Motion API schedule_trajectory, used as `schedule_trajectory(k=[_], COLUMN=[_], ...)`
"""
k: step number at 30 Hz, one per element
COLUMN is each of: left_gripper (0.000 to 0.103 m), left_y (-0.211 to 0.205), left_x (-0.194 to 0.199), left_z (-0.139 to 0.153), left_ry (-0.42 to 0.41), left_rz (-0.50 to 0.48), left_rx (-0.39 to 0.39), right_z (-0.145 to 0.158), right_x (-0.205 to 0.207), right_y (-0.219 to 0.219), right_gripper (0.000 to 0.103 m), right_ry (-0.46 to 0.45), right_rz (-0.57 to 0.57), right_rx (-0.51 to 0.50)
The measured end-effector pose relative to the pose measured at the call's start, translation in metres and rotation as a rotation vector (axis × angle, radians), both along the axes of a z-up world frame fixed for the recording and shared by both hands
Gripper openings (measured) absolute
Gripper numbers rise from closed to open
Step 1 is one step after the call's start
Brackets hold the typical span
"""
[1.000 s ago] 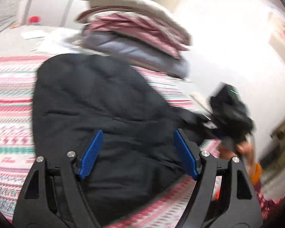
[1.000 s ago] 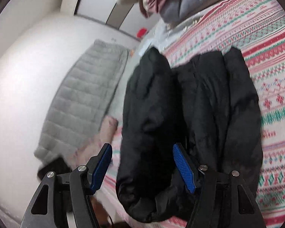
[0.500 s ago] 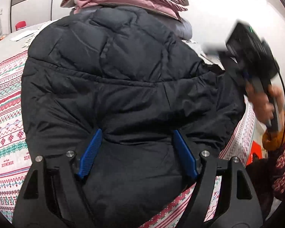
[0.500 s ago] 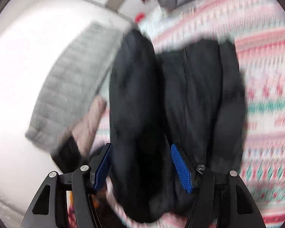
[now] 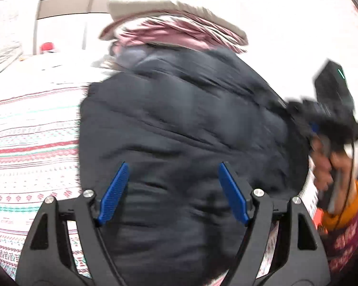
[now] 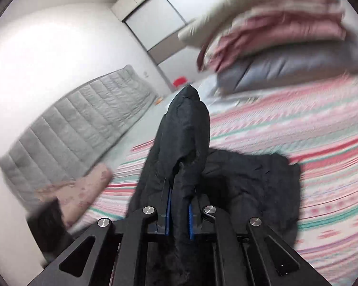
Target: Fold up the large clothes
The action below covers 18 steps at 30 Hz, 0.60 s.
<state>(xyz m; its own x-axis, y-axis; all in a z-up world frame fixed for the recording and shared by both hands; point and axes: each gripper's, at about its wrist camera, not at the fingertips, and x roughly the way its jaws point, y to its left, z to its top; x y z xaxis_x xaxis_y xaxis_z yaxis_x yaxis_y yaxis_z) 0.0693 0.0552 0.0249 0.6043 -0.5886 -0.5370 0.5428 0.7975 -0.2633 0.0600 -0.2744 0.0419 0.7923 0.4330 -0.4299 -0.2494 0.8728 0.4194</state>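
Note:
A large black puffer jacket [image 5: 179,119] lies on a striped, patterned bedspread [image 5: 31,143]. My left gripper [image 5: 173,190] hovers over its near part, open, its blue pads wide apart and not pressing the fabric. In the right wrist view my right gripper [image 6: 179,212] is shut on a raised fold of the jacket [image 6: 186,131], which stands up between the blue pads while the rest lies on the bedspread [image 6: 298,131]. At the jacket's right edge in the left wrist view, a hand [image 5: 327,166] with an orange cuff holds the right gripper [image 5: 322,119].
A stack of folded bedding [image 5: 174,28] [image 6: 286,35] sits behind the jacket. A grey quilted mattress [image 6: 78,124] leans on the wall at the left. A pink-sleeved arm [image 6: 83,195] is at the lower left. A red object [image 6: 180,81] stands far back.
My right gripper has closed on a fold of the jacket and lifted it. The left gripper stays open and has shifted over the jacket.

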Motion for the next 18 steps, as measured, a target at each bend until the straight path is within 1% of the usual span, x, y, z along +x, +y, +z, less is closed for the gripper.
schedule_trajectory(k=[1, 3, 6, 7, 8, 10, 12, 14, 16, 18], left_gripper=[0.078, 0.078, 0.078, 0.078, 0.078, 0.083, 0.085, 0.086, 0.089, 0.09], left_y=[0.002, 0.004, 0.001, -0.001, -0.002, -0.004, -0.003, -0.002, -0.002, -0.001], left_x=[0.004, 0.013, 0.024, 0.027, 0.031, 0.036, 0.04, 0.044, 0.049, 0.055], left_z=[-0.001, -0.007, -0.019, -0.024, -0.026, -0.032, -0.036, -0.042, -0.05, -0.058], left_ry=[0.011, 0.049, 0.097, 0.108, 0.119, 0.142, 0.174, 0.211, 0.265, 0.326], left_rz=[0.025, 0.066, 0.098, 0.105, 0.109, 0.108, 0.112, 0.099, 0.085, 0.071], left_rx=[-0.001, 0.004, 0.037, 0.051, 0.06, 0.045, 0.022, -0.01, -0.036, -0.066], right_z=[0.001, -0.006, -0.027, -0.04, -0.047, -0.071, -0.082, -0.093, -0.104, -0.11], right_x=[-0.011, -0.022, -0.025, -0.023, -0.023, -0.016, -0.013, -0.011, -0.007, -0.005], right_y=[-0.005, -0.02, -0.045, -0.053, -0.059, -0.073, -0.085, -0.089, -0.089, -0.086], right_gripper=[0.01, 0.01, 0.01, 0.01, 0.01, 0.01, 0.011, 0.013, 0.018, 0.027], right_ry=[0.002, 0.042, 0.145, 0.193, 0.222, 0.318, 0.359, 0.389, 0.416, 0.438], right_rz=[-0.031, -0.089, -0.157, -0.178, -0.186, -0.201, -0.2, -0.202, -0.209, -0.212], right_rx=[-0.021, -0.026, -0.032, -0.038, -0.037, 0.017, 0.062, 0.062, 0.039, 0.027])
